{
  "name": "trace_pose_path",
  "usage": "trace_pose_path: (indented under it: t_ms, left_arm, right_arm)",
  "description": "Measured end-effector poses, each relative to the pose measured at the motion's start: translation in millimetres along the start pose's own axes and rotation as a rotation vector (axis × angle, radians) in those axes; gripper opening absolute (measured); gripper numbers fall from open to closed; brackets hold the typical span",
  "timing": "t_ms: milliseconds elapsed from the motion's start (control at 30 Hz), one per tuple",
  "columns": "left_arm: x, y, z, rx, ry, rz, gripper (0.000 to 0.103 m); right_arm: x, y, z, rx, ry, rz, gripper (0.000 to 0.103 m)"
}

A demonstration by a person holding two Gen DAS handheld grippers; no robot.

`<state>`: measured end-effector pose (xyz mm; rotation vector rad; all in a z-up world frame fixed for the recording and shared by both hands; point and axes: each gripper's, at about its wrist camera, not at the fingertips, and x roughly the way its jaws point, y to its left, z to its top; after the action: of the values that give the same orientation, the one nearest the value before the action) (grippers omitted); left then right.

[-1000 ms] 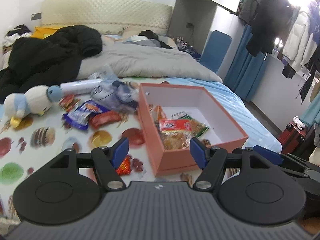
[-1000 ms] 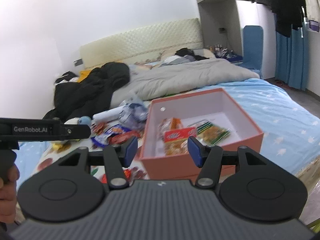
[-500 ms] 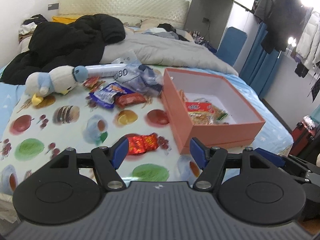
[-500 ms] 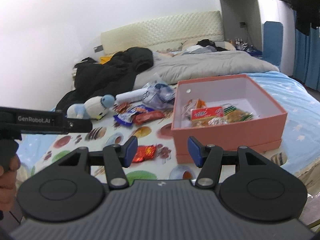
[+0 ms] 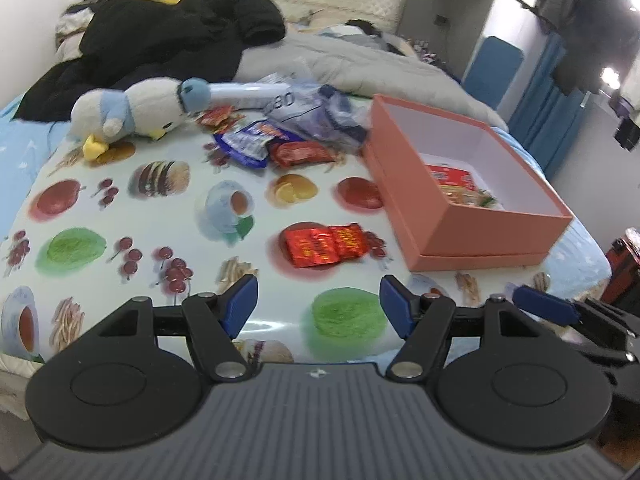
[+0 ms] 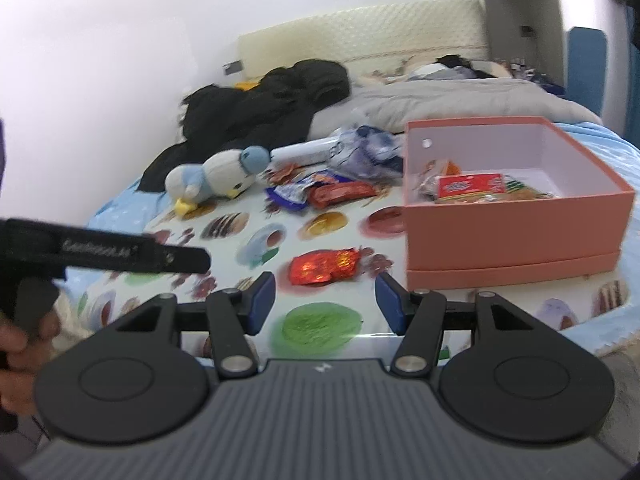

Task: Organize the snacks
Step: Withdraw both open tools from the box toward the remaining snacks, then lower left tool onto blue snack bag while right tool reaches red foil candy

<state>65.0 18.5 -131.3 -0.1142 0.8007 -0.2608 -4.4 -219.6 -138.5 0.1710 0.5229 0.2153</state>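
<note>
Bed w/ fruit-print mat (image 5: 120, 216): both tongs, left (image 5: 318, 304) & right (image 6: 325, 302), are dropping nearer, open & empty, closing on red foil packet (image 5: 326, 245) beside pink box (image 5: 472, 216).

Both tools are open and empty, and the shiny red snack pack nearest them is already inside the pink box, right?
Not quite. Both the left tool and right tool are open and empty, but the shiny red snack pack lies on the fruit-print cloth beside the pink box, not inside it. The left wrist view shows this.
</note>
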Motion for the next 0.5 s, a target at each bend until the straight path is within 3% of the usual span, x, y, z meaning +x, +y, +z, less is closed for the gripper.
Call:
trace_pose_path:
  t_ms: [500]
  left_arm:
    - [92,53,35,-0.025,-0.002,0.06,0.072]
  right_arm:
    - [74,6,9,-0.066,0.06,0.07,0.058]
